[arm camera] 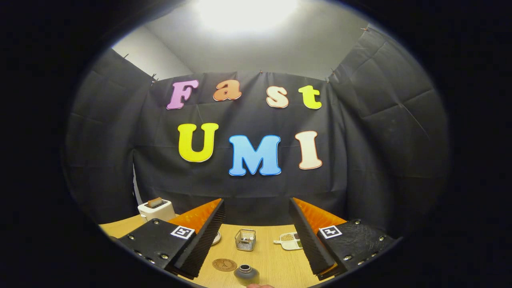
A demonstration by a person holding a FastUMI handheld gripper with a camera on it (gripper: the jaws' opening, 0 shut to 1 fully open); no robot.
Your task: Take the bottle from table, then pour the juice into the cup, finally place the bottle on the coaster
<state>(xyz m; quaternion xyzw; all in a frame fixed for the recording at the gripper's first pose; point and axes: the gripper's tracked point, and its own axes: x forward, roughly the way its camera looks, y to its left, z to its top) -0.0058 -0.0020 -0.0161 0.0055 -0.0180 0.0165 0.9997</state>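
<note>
My gripper [256, 236] is open, its two fingers spread wide above the wooden table [272, 264] with nothing between them. A small dark grey bottle [246, 274] with a black neck stands on the table close in, low between the fingers. Just to its left lies a round brown coaster [224, 265]. Further ahead, between the fingertips, stands a clear glass cup [245, 239] with a square ribbed shape. The bottle's lower part is cut off from sight.
A white toaster [156, 209] with a slice of bread in it stands at the far left of the table. A white divided dish [290, 241] with food sits beside the right finger. A white plate edge [216, 238] peeks from behind the left finger.
</note>
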